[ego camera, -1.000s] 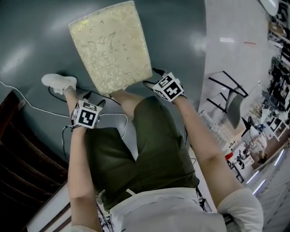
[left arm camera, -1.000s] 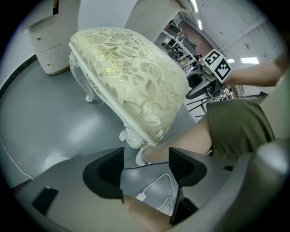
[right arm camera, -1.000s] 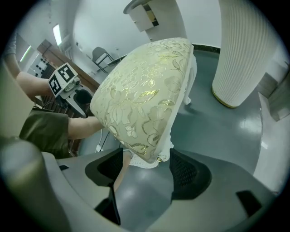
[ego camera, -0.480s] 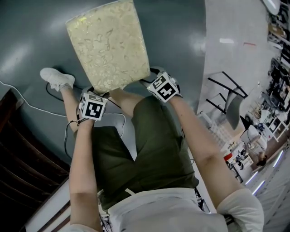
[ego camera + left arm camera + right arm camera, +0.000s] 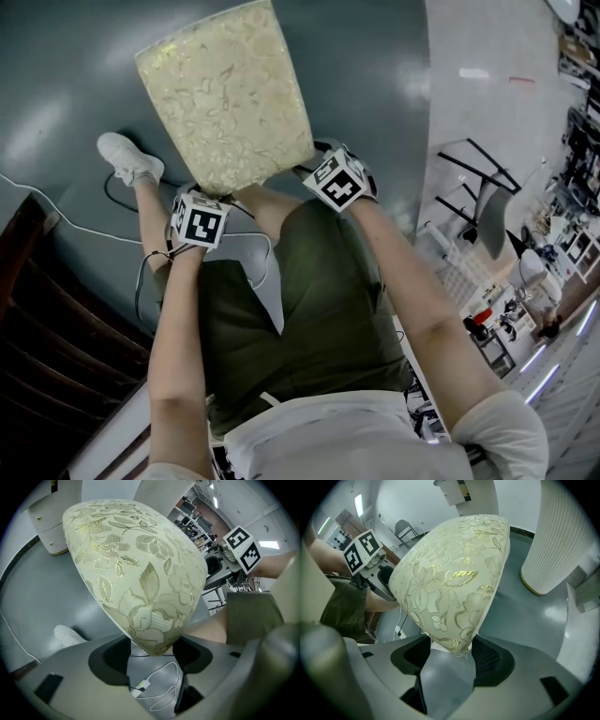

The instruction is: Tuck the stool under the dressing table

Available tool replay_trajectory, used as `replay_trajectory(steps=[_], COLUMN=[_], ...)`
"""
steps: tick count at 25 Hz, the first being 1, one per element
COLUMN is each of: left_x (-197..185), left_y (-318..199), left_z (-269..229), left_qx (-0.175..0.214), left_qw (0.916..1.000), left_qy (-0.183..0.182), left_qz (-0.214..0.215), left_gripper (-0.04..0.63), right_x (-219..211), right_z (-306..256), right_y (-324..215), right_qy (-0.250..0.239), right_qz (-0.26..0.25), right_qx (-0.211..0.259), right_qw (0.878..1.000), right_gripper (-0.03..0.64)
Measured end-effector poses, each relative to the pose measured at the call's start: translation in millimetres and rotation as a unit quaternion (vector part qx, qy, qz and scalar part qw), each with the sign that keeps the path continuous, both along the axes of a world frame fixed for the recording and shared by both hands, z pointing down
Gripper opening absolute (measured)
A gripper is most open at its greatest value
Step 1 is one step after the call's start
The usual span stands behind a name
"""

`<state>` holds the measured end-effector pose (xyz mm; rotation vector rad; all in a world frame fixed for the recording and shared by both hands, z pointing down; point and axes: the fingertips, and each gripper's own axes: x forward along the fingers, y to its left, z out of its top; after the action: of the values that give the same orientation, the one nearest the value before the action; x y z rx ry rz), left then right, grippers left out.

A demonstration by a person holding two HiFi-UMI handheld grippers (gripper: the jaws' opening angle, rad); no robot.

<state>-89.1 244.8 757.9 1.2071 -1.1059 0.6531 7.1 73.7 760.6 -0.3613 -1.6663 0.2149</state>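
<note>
Head view steeply down, gripper views close, seemingly opposed, sharing stool (image 5: 225,94)

My white sneaker (image 5: 129,159) is planted on the grey-blue floor (image 5: 56,84). A thin white cable with a little plug (image 5: 141,685) is looped on the floor right by my leg, running off past the shoe. There's dark slatted wood (image 5: 47,309) in the lower left corner. Off to the right a black-legged folding chair (image 5: 487,211) sits on paler floor, with cluttered shelves (image 5: 577,141) behind it. I'm in olive shorts (image 5: 300,309).
</note>
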Motion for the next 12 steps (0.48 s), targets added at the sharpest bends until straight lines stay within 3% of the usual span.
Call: replay_trajectory(steps=[12], left_x=[-36], left_y=[21], left_z=[11], left_qx=[-0.011], left_qw=[0.9979], left_qy=[-0.018], left_qz=[0.061], left_gripper=[0.269], right_x=[-7], right_z=[9], right_y=[37], right_qy=[0.014], right_qz=[0.096], right_qx=[-0.006], right_qw=[0.995], right_gripper=[0.279])
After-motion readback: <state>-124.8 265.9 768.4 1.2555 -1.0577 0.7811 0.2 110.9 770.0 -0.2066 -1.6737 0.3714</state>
